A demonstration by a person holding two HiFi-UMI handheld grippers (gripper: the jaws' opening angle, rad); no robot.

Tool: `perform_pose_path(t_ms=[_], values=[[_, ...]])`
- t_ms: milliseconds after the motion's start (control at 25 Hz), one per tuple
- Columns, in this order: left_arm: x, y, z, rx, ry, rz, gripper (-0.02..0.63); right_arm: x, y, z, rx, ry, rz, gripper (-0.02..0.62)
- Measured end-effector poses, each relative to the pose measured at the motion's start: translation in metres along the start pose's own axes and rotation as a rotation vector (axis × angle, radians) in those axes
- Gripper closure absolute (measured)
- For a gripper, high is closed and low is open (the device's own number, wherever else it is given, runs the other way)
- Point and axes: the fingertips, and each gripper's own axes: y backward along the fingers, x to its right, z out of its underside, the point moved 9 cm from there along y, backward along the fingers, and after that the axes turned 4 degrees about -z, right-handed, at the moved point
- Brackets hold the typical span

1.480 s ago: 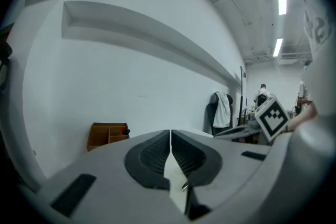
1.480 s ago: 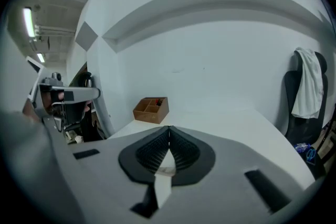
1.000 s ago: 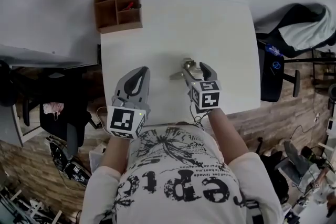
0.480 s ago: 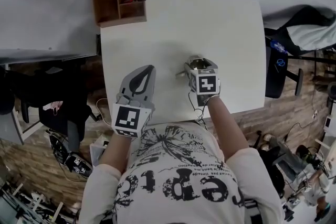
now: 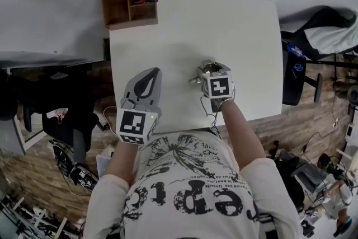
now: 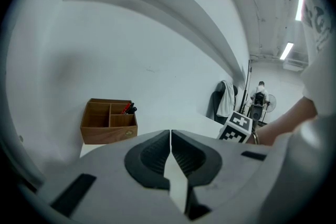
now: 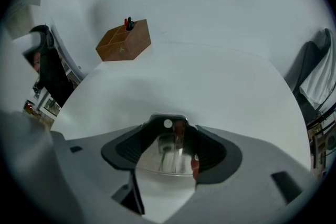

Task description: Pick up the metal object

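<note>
The metal object [image 5: 195,80] lies on the white table [image 5: 235,25], mostly hidden under my right gripper [image 5: 210,68], which points steeply down at it. In the right gripper view the shiny metal object [image 7: 170,153] fills the gap between the dark pads [image 7: 210,152]. The right gripper [image 7: 168,129] has just been closing, and both pads now look pressed against the object's sides. My left gripper [image 5: 150,73] hovers over the table's near left part, its jaws together and empty. In its own view, the left gripper [image 6: 170,135] shows no gap.
A wooden compartment box [image 5: 128,1] with red and black pens stands at the table's far left corner. It also shows as the box [image 6: 108,120] and the box [image 7: 123,41]. A dark chair with a jacket [image 5: 316,36] stands off the right edge.
My right gripper has dropped and tipped steeply down over the metal object, which now sits between its jaws. The left gripper sank slightly.
</note>
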Motion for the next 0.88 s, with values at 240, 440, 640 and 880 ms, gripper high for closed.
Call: perform_pose_path(t_ms=[240,440,640,880], values=[[0.020,0.008,-0.003,0.008,-0.019,0.007,0.595,-0.007,0.024,0.002,0.063,0.006,-0.054,0.313],[0.038,0.025,-0.022,0.058,-0.055,-0.028,0.595,-0.018,0.077,-0.008,0.182,0.061,-0.082,0.313],[0.058,0.045,-0.044,0.121,-0.075,-0.078,0.595,-0.019,0.139,-0.021,0.401,0.138,-0.097,0.313],[0.080,0.061,-0.064,0.187,-0.100,-0.121,0.595,-0.014,0.204,-0.028,0.640,0.230,-0.069,0.313]])
